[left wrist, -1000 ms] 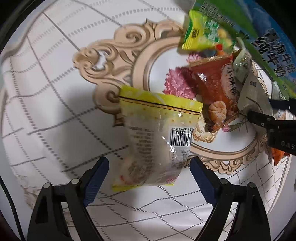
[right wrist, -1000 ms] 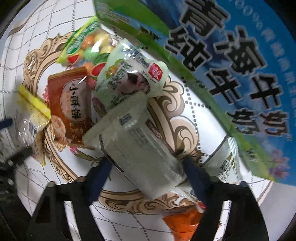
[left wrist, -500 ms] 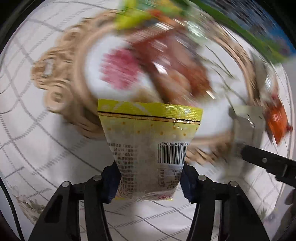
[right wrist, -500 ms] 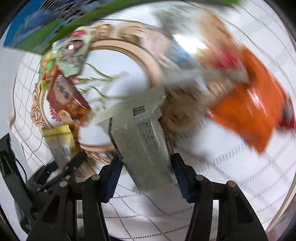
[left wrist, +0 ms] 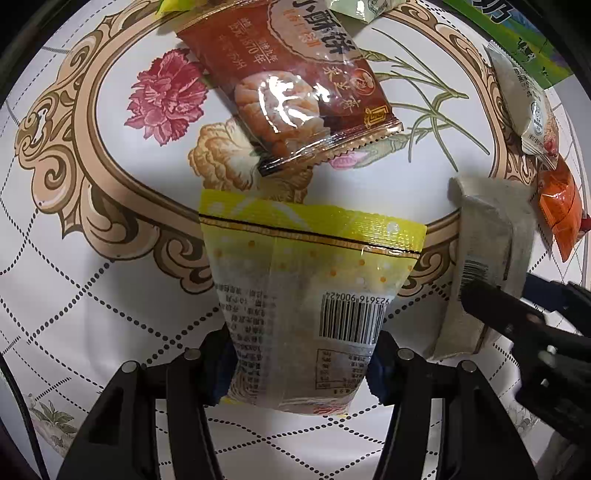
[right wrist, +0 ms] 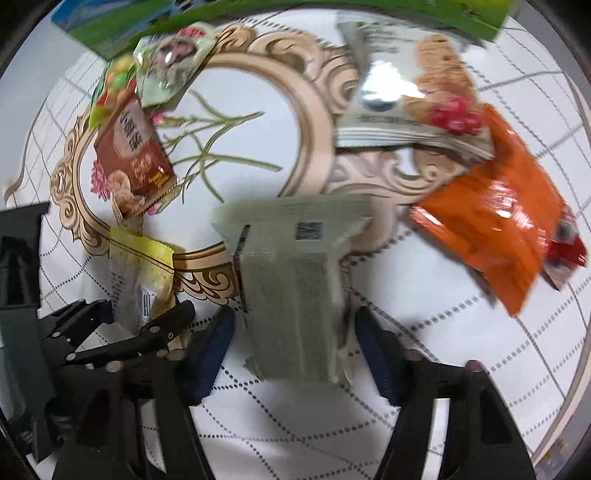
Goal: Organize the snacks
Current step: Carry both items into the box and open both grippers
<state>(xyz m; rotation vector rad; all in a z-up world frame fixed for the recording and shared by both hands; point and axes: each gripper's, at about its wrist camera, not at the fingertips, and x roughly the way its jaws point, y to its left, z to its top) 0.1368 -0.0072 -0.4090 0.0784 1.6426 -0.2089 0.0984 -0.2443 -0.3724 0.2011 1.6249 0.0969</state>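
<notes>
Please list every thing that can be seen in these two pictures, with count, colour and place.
yellow packet: 1, yellow and clear, in left gripper
grey-green packet: 1, grey-green, in right gripper
brown biscuit packet: 1, red-brown, on the flower print
orange packet: 1, orange, on tablecloth
pale packet: 1, white-grey, overlapping orange packet
green carton: 1, green-blue, far edge
tablecloth: 1, white, patterned
left gripper: 1, black, closed on yellow packet
right gripper: 1, black, closed on grey-green packet

Seven snack packets in all: one yellow packet (left wrist: 310, 295), one grey-green packet (right wrist: 291, 295), one brown pastry packet (left wrist: 291, 77), one orange packet (right wrist: 491, 225), one pale cereal-bar packet (right wrist: 406, 103), one light green packet (right wrist: 173, 66) and one bright fruit-candy packet (right wrist: 114, 85). One blue-and-green carton (right wrist: 122, 22). Two claws.
</notes>
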